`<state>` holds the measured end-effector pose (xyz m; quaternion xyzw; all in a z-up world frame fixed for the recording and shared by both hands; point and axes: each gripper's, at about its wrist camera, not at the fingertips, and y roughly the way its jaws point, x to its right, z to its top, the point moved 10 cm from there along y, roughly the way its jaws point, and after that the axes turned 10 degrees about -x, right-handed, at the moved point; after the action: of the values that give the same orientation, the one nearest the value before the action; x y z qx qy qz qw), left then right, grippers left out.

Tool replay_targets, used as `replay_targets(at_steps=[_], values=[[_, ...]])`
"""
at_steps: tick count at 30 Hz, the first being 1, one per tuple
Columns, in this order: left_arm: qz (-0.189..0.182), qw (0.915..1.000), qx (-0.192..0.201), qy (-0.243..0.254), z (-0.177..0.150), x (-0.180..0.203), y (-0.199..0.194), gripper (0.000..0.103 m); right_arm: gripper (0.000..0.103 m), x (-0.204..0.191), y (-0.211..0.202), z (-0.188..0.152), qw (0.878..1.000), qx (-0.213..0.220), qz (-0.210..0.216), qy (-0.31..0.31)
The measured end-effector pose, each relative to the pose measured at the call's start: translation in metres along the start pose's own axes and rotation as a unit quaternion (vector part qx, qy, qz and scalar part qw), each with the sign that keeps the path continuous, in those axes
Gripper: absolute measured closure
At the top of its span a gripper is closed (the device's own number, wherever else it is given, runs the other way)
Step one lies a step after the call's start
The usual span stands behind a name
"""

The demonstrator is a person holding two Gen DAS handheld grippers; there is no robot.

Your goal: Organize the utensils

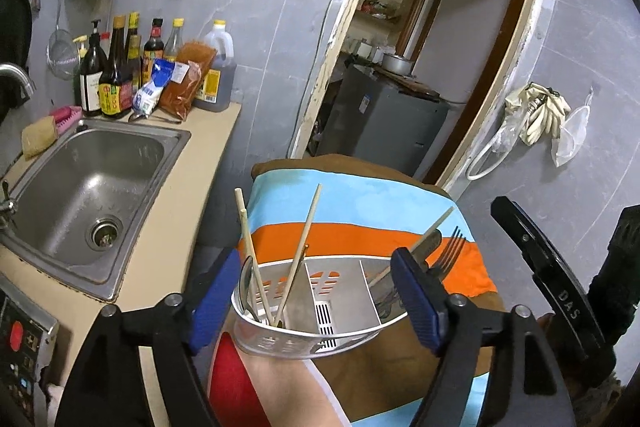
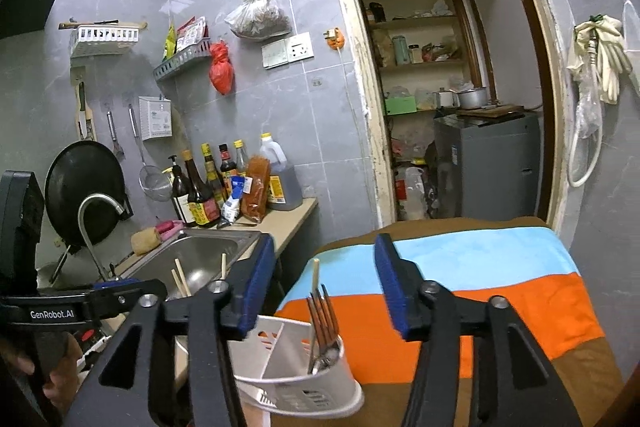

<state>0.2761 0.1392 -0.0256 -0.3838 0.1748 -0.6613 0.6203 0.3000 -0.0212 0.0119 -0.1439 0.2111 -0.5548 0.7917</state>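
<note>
A white three-compartment utensil holder (image 1: 320, 339) stands on a striped cloth (image 1: 352, 203). Its left compartment holds wooden chopsticks (image 1: 300, 247) and a spoon (image 1: 249, 279); its right one holds a fork (image 1: 452, 251), a knife and a chopstick. My left gripper (image 1: 316, 299) is open, its blue pads on either side of the holder, empty. In the right wrist view the holder (image 2: 296, 379) sits low with the fork (image 2: 324, 319) upright in it. My right gripper (image 2: 324, 291) is open and empty above it. The left gripper's body (image 2: 48, 311) shows at left.
A steel sink (image 1: 88, 195) lies left of the cloth, with a faucet (image 2: 96, 211), sponge (image 1: 38, 135) and several sauce bottles (image 1: 116, 67) behind. A control panel (image 1: 20, 343) sits at lower left. A doorway (image 2: 452, 99) opens ahead, with a grey appliance (image 2: 488, 163).
</note>
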Motion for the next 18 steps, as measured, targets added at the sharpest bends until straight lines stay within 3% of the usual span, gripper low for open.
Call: replay_targets(at_steps=[5, 18], values=[[0.012, 0.9999, 0.007, 0.003, -0.004, 0.002, -0.005, 0.015, 0.039, 0.009, -0.016, -0.007, 1.0, -0.009, -0.02, -0.001], [0.01, 0.9987, 0.04, 0.03, -0.024, 0.024, -0.025, 0.004, 0.015, 0.042, -0.067, -0.03, 0.997, -0.024, -0.078, 0.008]])
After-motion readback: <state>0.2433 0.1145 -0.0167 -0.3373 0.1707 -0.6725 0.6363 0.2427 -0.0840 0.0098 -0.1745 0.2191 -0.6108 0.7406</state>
